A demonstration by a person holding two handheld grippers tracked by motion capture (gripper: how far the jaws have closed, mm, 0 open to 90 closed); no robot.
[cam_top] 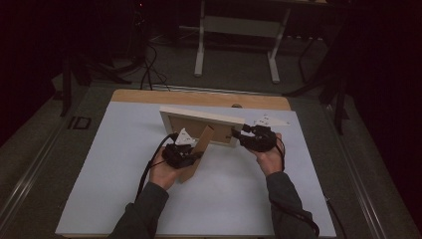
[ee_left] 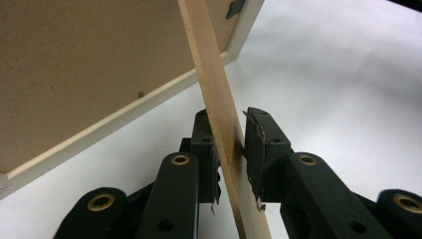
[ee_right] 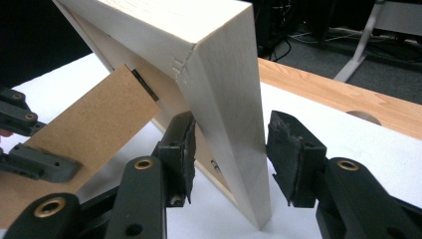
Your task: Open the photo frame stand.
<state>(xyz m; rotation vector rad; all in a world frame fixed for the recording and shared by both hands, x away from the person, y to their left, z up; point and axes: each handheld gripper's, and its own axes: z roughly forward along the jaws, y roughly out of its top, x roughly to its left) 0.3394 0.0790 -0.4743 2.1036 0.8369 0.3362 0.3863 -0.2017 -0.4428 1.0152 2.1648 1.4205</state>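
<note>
— What's on the white table top point(cam_top: 124, 174) in that dim room?
— A wooden picture frame point(cam_top: 199, 115) standing near its middle, back towards the person.
— And the tongs?
— The left gripper point(ee_left: 230, 162) straddles the frame's stand point(ee_left: 211, 79), one pad touching. The right gripper point(ee_right: 229, 149) brackets the frame's side edge, jaws not closed.

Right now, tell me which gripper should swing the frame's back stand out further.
Left. The left gripper already straddles the stand, with one pad touching it. The right gripper straddles the frame's side edge, placed to steady the picture frame upright.
</note>
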